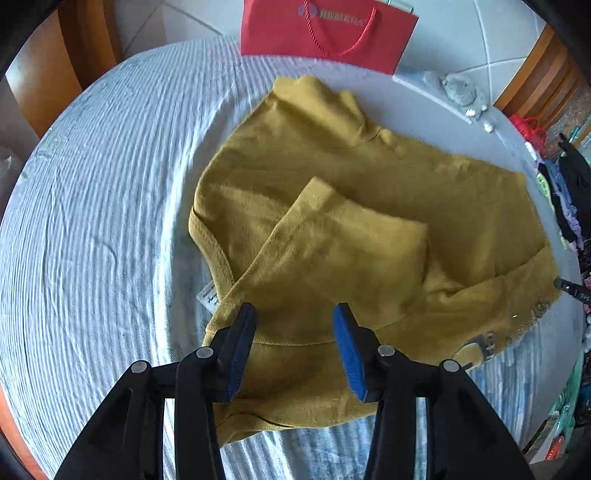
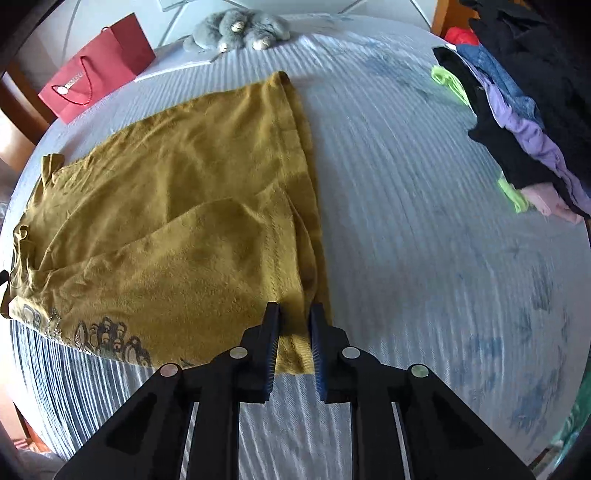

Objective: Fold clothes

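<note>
A mustard-yellow shirt (image 1: 332,206) lies spread on a bed with a blue-and-white striped cover (image 1: 92,221). One sleeve is folded over its body and a white label shows at its left edge. My left gripper (image 1: 293,314) is open above the shirt's near edge, holding nothing. In the right wrist view the shirt (image 2: 177,206) lies left of centre, with a dark print along its near hem. My right gripper (image 2: 293,314) has its jaws narrowly apart around the shirt's near right corner, with cloth between the pads.
A red paper bag (image 1: 325,33) stands at the bed's far side, also in the right wrist view (image 2: 96,66). A grey plush toy (image 2: 240,27) lies at the far edge. A pile of mixed clothes (image 2: 517,122) sits at the right. Wooden bed frame surrounds.
</note>
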Demonstrator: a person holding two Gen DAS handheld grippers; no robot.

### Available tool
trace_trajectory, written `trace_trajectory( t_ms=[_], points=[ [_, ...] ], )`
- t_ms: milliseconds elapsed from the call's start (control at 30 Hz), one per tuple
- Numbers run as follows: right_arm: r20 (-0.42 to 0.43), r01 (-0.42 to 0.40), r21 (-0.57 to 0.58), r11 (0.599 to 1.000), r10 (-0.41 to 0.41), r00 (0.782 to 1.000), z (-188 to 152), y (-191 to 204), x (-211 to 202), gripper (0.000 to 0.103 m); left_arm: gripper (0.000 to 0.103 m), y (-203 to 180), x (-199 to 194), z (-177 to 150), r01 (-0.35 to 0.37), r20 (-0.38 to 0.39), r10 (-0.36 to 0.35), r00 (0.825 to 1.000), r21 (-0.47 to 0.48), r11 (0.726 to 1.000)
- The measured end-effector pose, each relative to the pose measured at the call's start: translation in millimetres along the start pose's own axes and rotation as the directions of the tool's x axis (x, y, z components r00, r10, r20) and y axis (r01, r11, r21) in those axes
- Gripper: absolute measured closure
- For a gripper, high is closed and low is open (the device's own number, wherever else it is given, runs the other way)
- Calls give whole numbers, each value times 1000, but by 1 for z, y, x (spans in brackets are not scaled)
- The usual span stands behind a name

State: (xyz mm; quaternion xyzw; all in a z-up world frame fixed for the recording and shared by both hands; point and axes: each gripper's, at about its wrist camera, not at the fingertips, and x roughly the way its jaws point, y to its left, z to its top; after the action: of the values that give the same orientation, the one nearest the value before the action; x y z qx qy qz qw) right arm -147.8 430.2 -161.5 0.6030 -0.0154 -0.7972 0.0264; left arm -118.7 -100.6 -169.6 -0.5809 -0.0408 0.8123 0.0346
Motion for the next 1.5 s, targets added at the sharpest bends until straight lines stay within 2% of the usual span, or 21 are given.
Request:
trace_trajectory(
  t_ms=[67,133,267,300,333,367,400,500,667,933,1100,1200,1233,1267,1300,1367,1400,1433,1500],
  points=[
    [-16,0,11,1000,0,1000,-2,-5,-1,87,59,0,2,0,-8,-16,8,1000,14,1000],
    [-3,-3,17,1000,3,1000,-1,-8,-8,83,59,2,-8,10,3,1,-3,1000,17,1000],
    [108,-64,10,998,62,992,27,-8,-34,79,59,11,-23,50,8,78,-10,997,26,1000],
    [129,-82,4,997,81,988,39,-6,-36,72,57,14,-23,64,13,96,-15,995,21,1000],
    [144,-94,-4,996,93,985,54,-3,-35,56,50,18,-21,78,24,111,-26,994,16,1000],
    [159,-105,-12,994,105,982,68,-1,-34,50,42,20,-16,92,42,117,-44,992,18,999],
    [174,-116,-21,993,117,978,83,1,-32,47,41,22,-12,106,60,123,-62,990,20,998],
    [189,-145,-51,988,152,970,123,14,-20,47,40,23,4,143,91,125,-95,988,39,995],
    [157,-151,-104,983,166,973,171,37,10,47,40,24,26,175,92,115,-102,988,92,991],
    [76,-93,-161,983,107,991,194,38,41,46,40,17,72,198,89,52,-98,994,150,985],
    [61,-89,-158,983,100,993,200,39,56,46,38,10,85,203,68,45,-77,996,185,980],
    [56,-81,-173,982,92,994,202,44,62,46,38,6,86,205,87,39,-96,995,190,978],
    [54,-84,-176,981,95,994,202,45,64,46,38,2,86,204,64,40,-74,996,204,977],
    [50,-80,-181,980,90,995,201,47,65,46,41,-1,86,203,41,40,-51,998,217,975],
    [46,-72,-187,980,82,996,201,49,67,46,48,-4,86,202,21,42,-31,999,227,974],
    [57,-17,-224,974,31,998,199,56,66,56,96,-6,80,201,4,51,-15,999,212,977],
    [60,-25,-233,972,40,997,199,59,64,78,96,-8,75,200,0,61,-13,998,208,978],
    [64,-9,-239,971,25,998,198,61,63,95,96,-9,69,198,-4,73,-11,997,206,978],
    [88,3,-251,968,19,996,196,64,57,97,96,-13,51,193,-16,111,-8,994,217,976]
  ],
)
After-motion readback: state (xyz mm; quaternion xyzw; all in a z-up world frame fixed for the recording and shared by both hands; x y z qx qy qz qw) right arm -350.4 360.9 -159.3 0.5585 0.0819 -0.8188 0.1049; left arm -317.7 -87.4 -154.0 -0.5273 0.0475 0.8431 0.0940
